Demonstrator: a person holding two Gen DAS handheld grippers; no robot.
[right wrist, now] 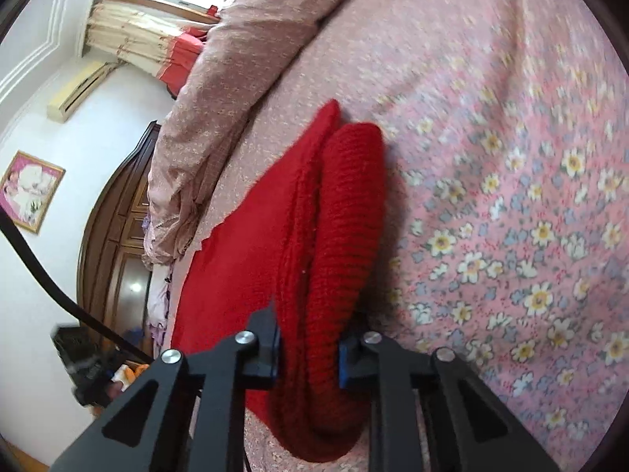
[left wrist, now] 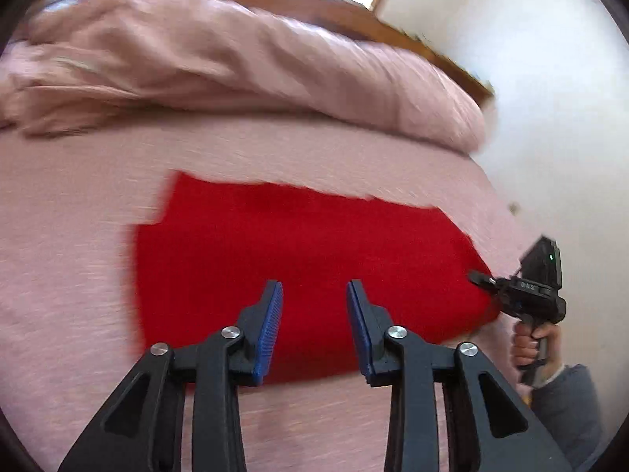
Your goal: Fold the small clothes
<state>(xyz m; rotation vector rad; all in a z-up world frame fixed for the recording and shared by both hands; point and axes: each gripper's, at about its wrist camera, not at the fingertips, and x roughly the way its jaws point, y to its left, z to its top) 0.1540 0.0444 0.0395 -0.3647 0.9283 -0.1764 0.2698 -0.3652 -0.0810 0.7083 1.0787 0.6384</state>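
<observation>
A red knit garment [left wrist: 298, 259] lies spread flat on the pink bed sheet [left wrist: 70, 275]. My left gripper [left wrist: 314, 299] is open and empty, hovering over the garment's near edge. My right gripper [left wrist: 481, 277] shows at the garment's right edge in the left wrist view, held by a hand. In the right wrist view my right gripper [right wrist: 308, 338] is shut on a thick folded edge of the red garment [right wrist: 338, 236], which bulges between the pads and is lifted slightly off the floral sheet [right wrist: 511, 196].
A rumpled pink duvet [left wrist: 236, 63] lies heaped along the far side of the bed. A white wall [left wrist: 550, 118] stands to the right of the bed. A dark wooden wardrobe [right wrist: 118, 216] and a curtained window [right wrist: 137, 39] show in the right wrist view.
</observation>
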